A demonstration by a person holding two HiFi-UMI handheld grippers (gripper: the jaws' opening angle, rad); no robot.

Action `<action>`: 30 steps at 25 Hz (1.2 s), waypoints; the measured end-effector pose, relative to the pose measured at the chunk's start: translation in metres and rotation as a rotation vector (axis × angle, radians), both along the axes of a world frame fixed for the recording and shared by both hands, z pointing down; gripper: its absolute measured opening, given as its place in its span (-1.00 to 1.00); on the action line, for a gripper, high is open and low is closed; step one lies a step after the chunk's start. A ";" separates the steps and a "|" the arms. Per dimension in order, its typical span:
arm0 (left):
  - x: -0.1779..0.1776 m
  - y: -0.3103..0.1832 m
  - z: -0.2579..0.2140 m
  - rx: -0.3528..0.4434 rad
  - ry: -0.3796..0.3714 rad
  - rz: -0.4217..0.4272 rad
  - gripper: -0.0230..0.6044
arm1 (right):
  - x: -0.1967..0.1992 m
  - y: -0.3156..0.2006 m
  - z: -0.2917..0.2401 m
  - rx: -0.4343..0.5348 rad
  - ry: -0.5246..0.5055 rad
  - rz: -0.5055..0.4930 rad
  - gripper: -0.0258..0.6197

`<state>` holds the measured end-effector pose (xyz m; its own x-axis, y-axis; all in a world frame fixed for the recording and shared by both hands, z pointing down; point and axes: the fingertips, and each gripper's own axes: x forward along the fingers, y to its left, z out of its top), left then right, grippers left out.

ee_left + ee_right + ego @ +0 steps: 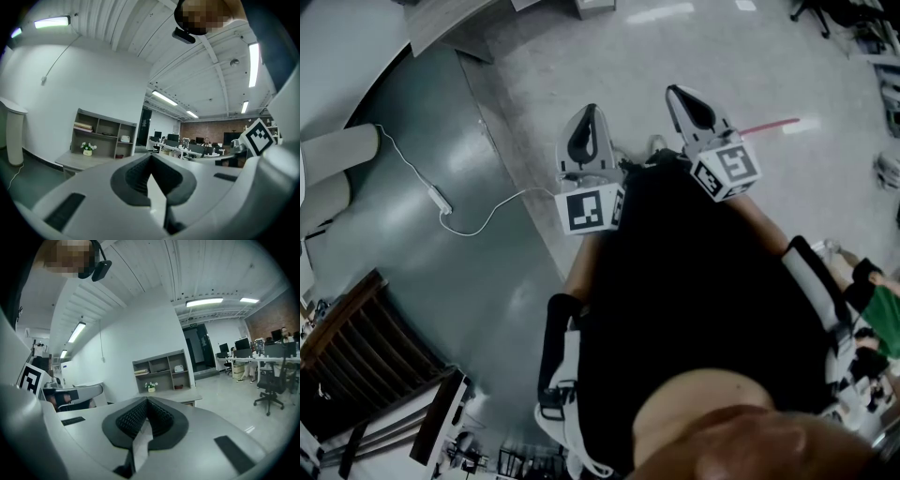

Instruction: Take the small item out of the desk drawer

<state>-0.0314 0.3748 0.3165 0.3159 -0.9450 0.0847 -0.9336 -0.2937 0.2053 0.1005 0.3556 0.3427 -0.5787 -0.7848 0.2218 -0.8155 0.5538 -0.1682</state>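
Note:
I see no drawer and no small item in any view. A grey desk [79,161] with an open shelf unit [101,133] on it stands far across the room; the right gripper view shows the same desk [185,397] and shelf unit [161,370]. In the head view both grippers are held up in front of a black-clad torso, pointing away. My left gripper [587,129] is shut with nothing between its pads, tips touching [151,158]. My right gripper [692,101] is likewise shut and empty [146,400].
A white cable with an inline switch [441,199] trails over the dark floor on the left. A dark slatted wooden chair [370,361] stands at the lower left. Office desks with monitors [187,145] and a wheeled chair [271,390] fill the room behind. A person in green [877,314] is at the right edge.

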 end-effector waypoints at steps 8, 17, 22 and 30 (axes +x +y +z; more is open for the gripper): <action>-0.020 0.003 0.007 0.002 0.026 0.017 -0.96 | -0.013 0.001 0.009 0.001 0.024 0.031 -0.92; -0.034 -0.017 0.016 -0.015 0.020 0.005 -0.96 | -0.025 -0.021 0.023 -0.026 0.025 0.027 -0.92; -0.039 -0.049 0.021 -0.018 0.015 -0.009 -0.96 | -0.030 -0.055 0.035 -0.037 0.008 0.023 -0.92; -0.041 -0.133 0.029 -0.038 -0.066 0.016 -0.96 | -0.031 -0.148 0.042 -0.052 0.001 0.021 -0.92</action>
<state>-0.0728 0.2413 0.3456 0.3240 -0.9354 0.1416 -0.9405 -0.3022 0.1552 0.0693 0.2078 0.3848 -0.5622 -0.7841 0.2630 -0.8269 0.5272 -0.1958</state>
